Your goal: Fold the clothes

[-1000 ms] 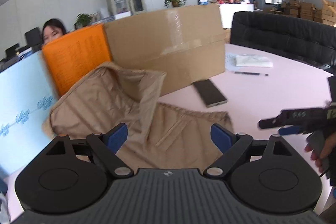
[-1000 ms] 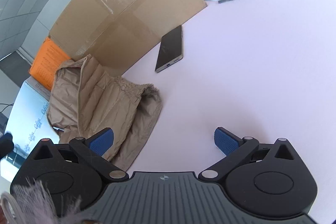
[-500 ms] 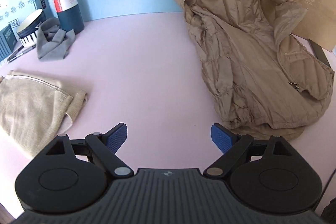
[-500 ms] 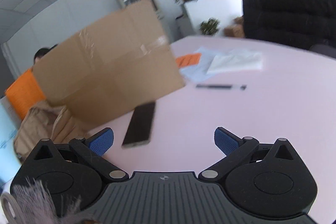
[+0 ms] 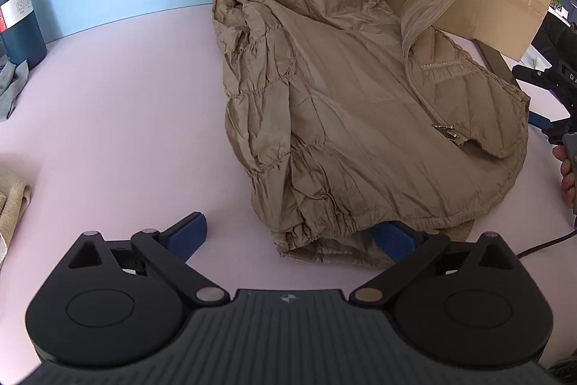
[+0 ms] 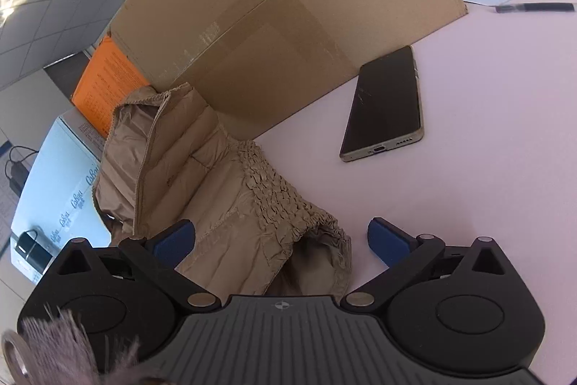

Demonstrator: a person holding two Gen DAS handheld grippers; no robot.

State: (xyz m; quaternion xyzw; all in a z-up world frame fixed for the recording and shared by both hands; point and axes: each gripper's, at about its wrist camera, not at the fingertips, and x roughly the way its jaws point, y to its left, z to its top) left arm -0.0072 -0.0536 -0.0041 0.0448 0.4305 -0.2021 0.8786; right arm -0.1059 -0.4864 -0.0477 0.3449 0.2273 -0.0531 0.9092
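Both claws gape over the tan jacket's hem, left claw still widening, right claw gripping nothing.

The left claw tilts steeply down toward the counter, its jaws opening wide; its blue left pad sits clear, while the right pad is partly hidden under the near hem of cloth, neither pressing on anything. The right claw points less steeply down, jaws spread wide with cloth lying between the blue pads but not pinched. In the left wrist view the right claw shows at the far right edge, with the fingers of the person's right hand wrapped on its handle.
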